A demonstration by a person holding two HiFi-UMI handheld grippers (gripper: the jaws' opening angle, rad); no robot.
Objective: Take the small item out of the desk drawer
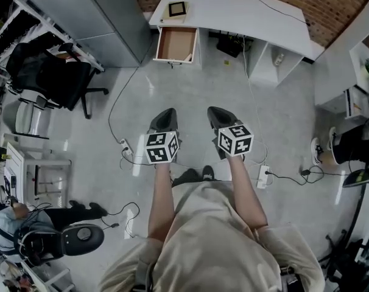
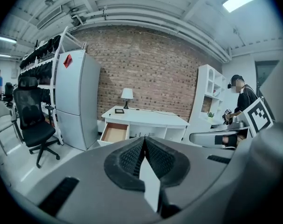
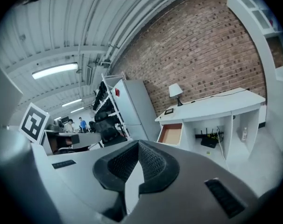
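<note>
Left gripper and right gripper, both shut on nothing, well apart from the white desk.
They hang side by side over the grey floor, jaws pressed together. The desk is at their 12 o'clock. Its drawer, at 11 o'clock, stands open with its brown bottom showing. A small dark-framed item lies on the desktop just beyond the drawer.

The drawer juts open at the left end of the desk; a small framed item lies on the desktop behind it; a refrigerator stands just left.
</note>
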